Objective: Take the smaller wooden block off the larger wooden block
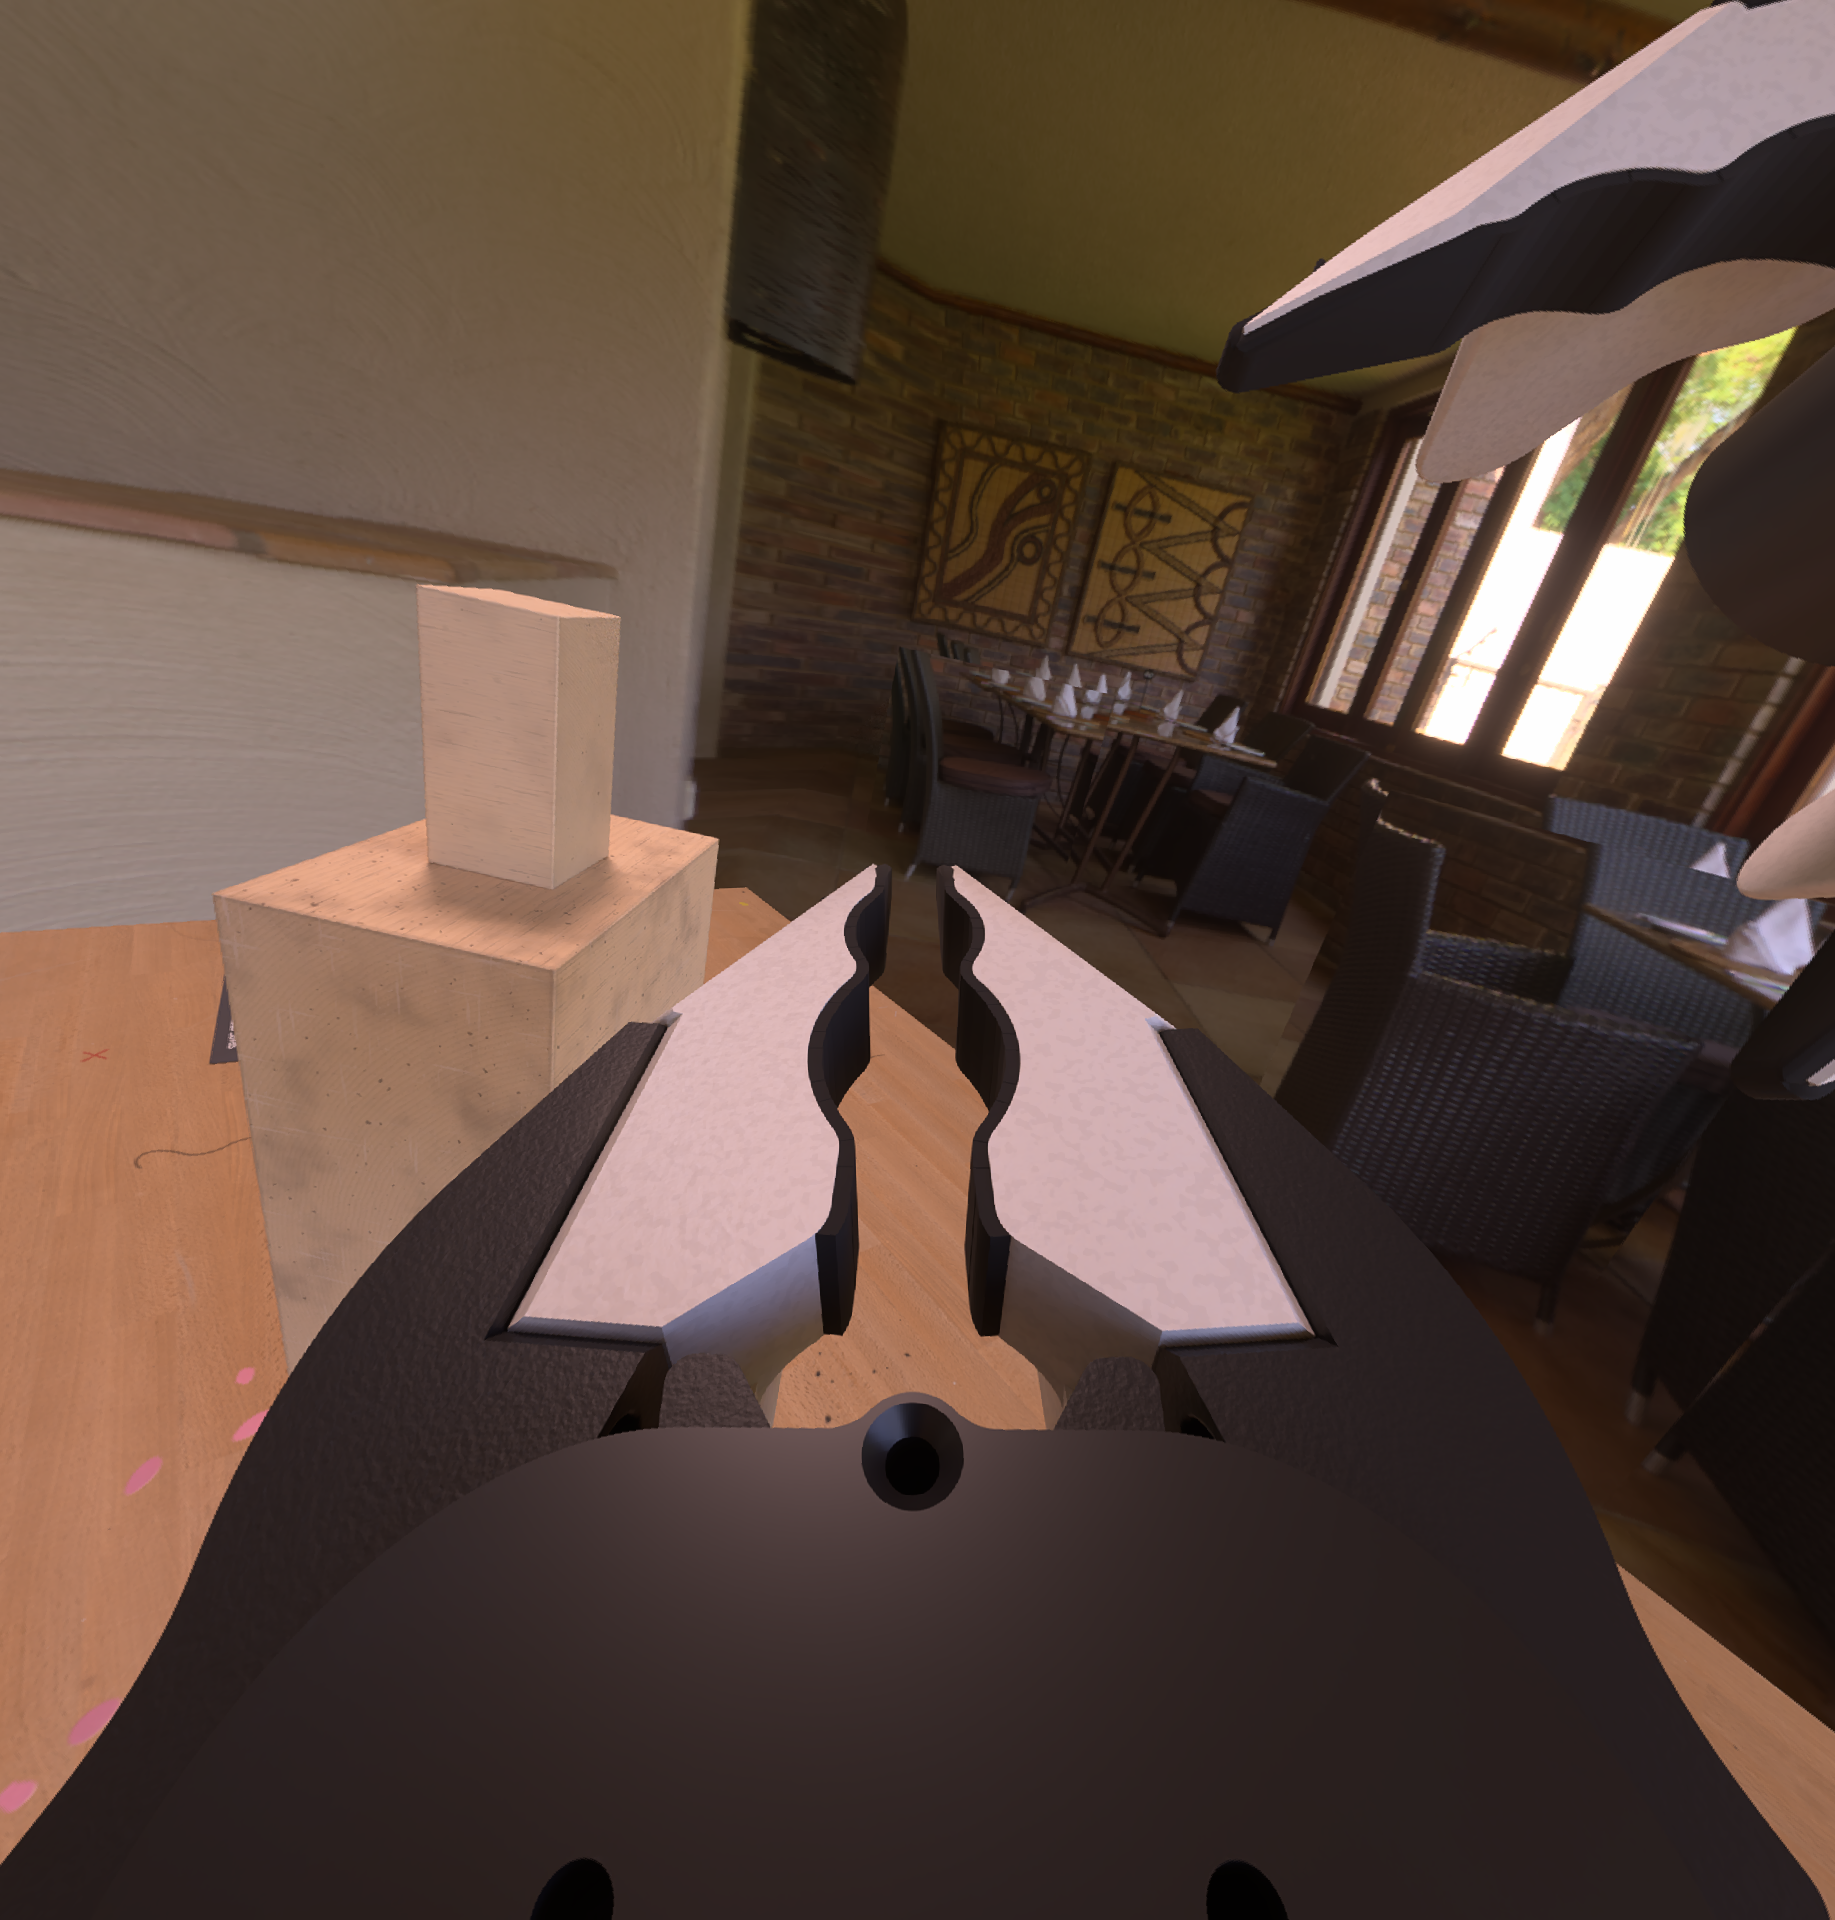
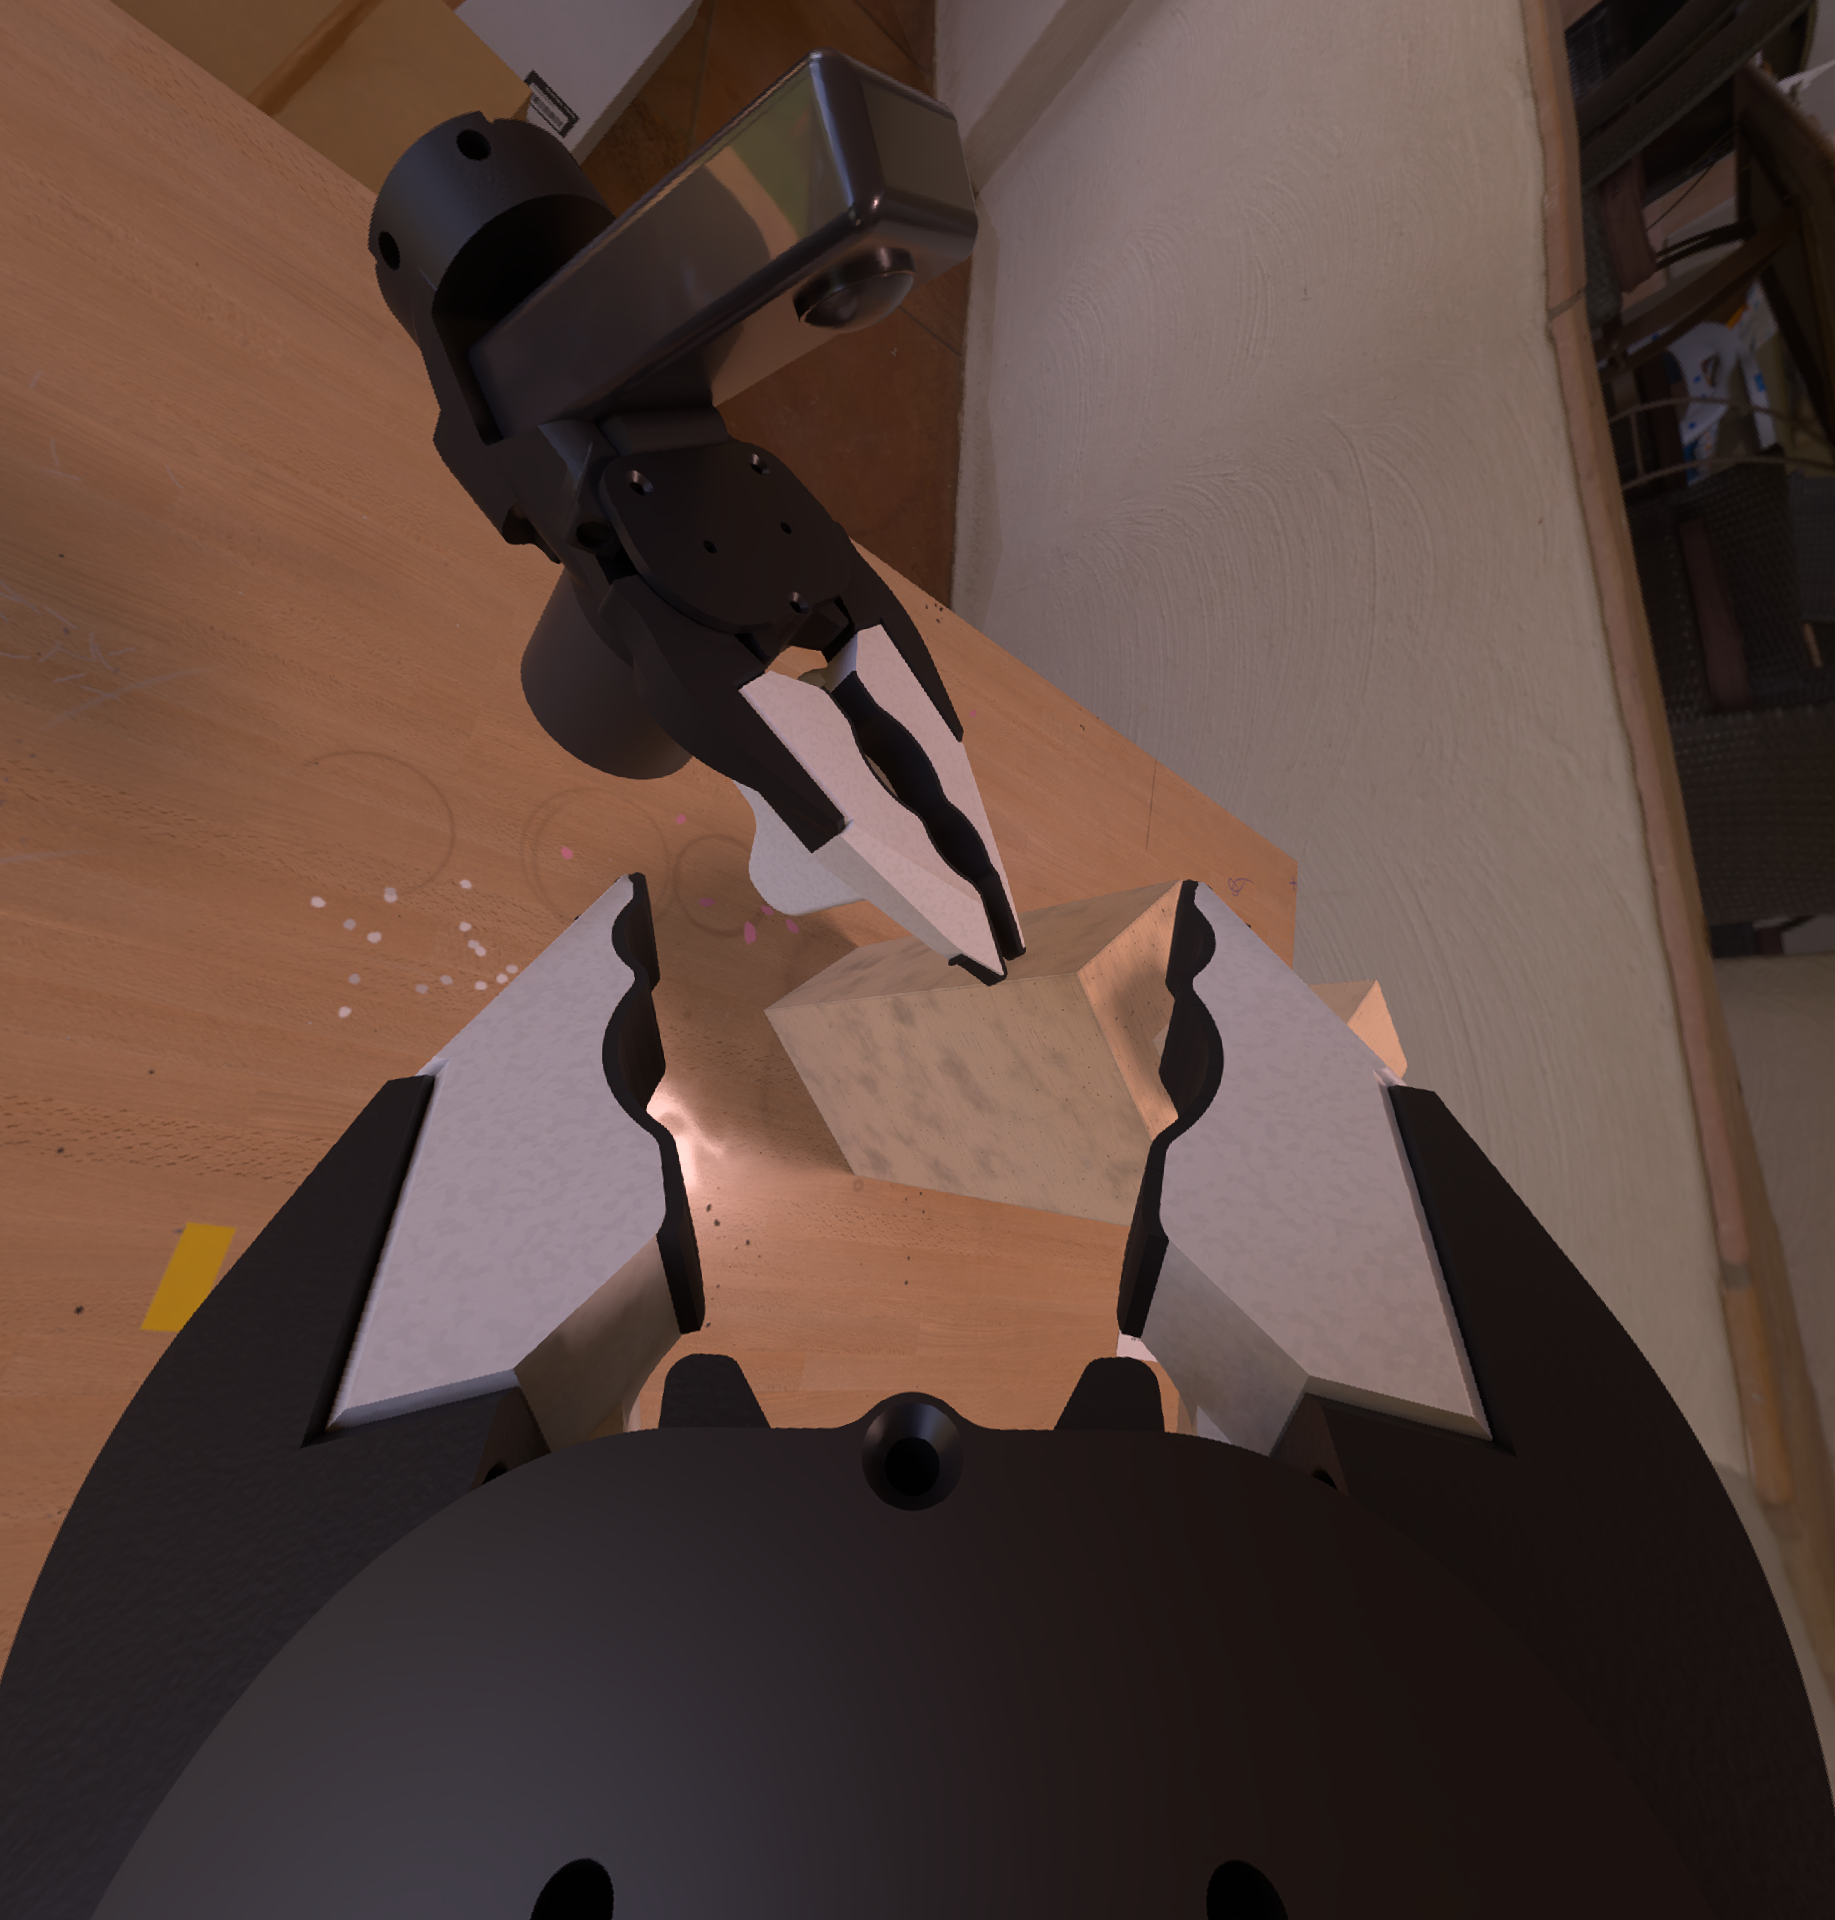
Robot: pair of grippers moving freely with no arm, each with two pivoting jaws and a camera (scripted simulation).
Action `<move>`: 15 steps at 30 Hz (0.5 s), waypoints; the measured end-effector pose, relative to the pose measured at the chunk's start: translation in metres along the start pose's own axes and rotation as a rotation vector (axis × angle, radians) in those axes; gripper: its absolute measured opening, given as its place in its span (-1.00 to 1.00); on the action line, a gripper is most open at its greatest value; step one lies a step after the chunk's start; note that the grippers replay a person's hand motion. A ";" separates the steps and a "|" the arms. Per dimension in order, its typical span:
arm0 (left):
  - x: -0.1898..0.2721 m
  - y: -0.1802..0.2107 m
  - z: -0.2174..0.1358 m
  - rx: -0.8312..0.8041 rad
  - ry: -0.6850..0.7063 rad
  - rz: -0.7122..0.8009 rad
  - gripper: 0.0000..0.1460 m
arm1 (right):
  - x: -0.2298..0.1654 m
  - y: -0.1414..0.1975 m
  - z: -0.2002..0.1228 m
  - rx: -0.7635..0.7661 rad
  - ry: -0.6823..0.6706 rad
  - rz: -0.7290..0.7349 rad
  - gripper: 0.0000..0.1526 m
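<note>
Right now the smaller wooden block stands upright on top of the larger wooden block, toward its far side, and the larger one sits on the wooden table near the table's edge by the pale wall. The left gripper hovers just beside the larger block, level with its top, its jaws nearly together with only a thin gap and nothing between them. The right gripper hangs higher, looking down on the larger block, its jaws spread wide and empty. A yellow strip of tape lies on the table well apart from the blocks.
</note>
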State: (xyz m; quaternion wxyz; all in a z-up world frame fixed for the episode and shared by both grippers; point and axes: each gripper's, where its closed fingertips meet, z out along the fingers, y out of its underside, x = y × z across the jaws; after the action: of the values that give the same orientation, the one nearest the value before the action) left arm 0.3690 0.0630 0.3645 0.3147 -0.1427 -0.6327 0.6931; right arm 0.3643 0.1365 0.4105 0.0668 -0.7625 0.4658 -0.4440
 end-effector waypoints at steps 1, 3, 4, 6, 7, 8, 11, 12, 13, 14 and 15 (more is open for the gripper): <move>0.000 0.000 0.000 0.000 0.000 0.000 -0.88 | 0.000 0.000 0.000 -0.001 0.000 0.001 0.30; 0.000 0.000 0.001 -0.001 -0.001 -0.002 -0.88 | 0.000 0.000 0.000 -0.004 0.001 0.002 0.30; 0.000 0.000 0.001 -0.002 -0.001 -0.003 -0.88 | 0.000 0.001 0.000 -0.005 0.001 0.003 0.31; 0.000 0.000 0.002 -0.003 -0.001 -0.004 -0.88 | 0.001 0.001 0.000 -0.006 0.001 0.004 0.31; 0.000 0.000 0.002 -0.002 -0.001 -0.004 -0.89 | 0.001 0.001 0.000 -0.006 0.001 0.004 0.31; 0.000 0.000 0.002 -0.002 -0.001 -0.003 -0.89 | 0.001 0.001 0.000 -0.005 0.001 0.005 0.31; 0.000 0.000 0.002 -0.004 -0.002 -0.004 -0.88 | 0.001 0.002 0.000 -0.003 0.002 0.005 0.31; 0.000 0.000 0.003 -0.004 -0.002 -0.003 -0.88 | 0.001 0.002 0.000 -0.003 0.003 0.005 0.32; 0.000 0.000 0.003 -0.005 -0.002 -0.003 -0.88 | 0.001 0.002 0.000 -0.002 0.004 0.005 0.32; 0.000 0.000 0.003 -0.006 -0.002 -0.001 -0.88 | 0.001 0.002 0.000 -0.001 0.004 0.005 0.32; -0.001 0.000 0.003 -0.007 -0.003 0.000 -0.88 | 0.001 0.002 0.000 0.000 0.005 0.005 0.32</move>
State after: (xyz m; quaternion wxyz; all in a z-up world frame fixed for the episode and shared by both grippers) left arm 0.3676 0.0603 0.3646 0.3133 -0.1430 -0.6355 0.6910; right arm 0.3635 0.1343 0.4100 0.0668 -0.7603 0.4679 -0.4456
